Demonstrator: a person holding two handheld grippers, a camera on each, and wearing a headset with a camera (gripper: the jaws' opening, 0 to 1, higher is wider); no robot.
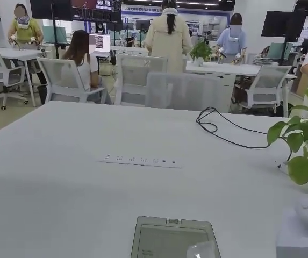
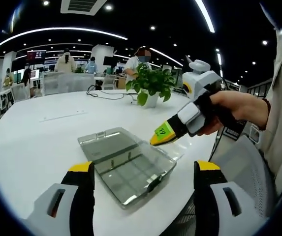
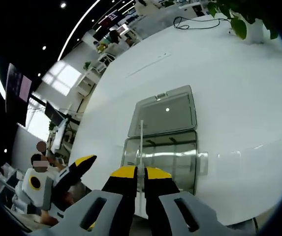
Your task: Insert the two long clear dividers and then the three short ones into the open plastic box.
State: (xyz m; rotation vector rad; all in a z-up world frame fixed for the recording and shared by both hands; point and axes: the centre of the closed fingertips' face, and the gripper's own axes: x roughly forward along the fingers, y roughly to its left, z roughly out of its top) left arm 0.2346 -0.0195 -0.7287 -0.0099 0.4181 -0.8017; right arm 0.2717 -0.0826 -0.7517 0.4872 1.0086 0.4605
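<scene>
First, note the hold nearest the camera: right gripper closed tight on a thin clear plastic divider strip, held on edge and reaching out over the open transparent plastic box. Probably one of the long pair, judging by its reach along the tray half. Lower it square to the box walls, with each end lined up on facing slots. Hard to make out the slots themselves through the clear plastic, so go slowly and feel for them. Press down evenly rather than one end first, to avoid bowing or jamming the strip.

Bring the left gripper, jaws spread wide and holding nothing just beside the box, down onto the rim to pin the light box against sliding on the smooth white bench. Mind the box's place close to the bench's front edge, with its flat lid laid open toward the far side.

Further out, leave alone the flush white socket strip, the looped black cable and the green potted plant.
</scene>
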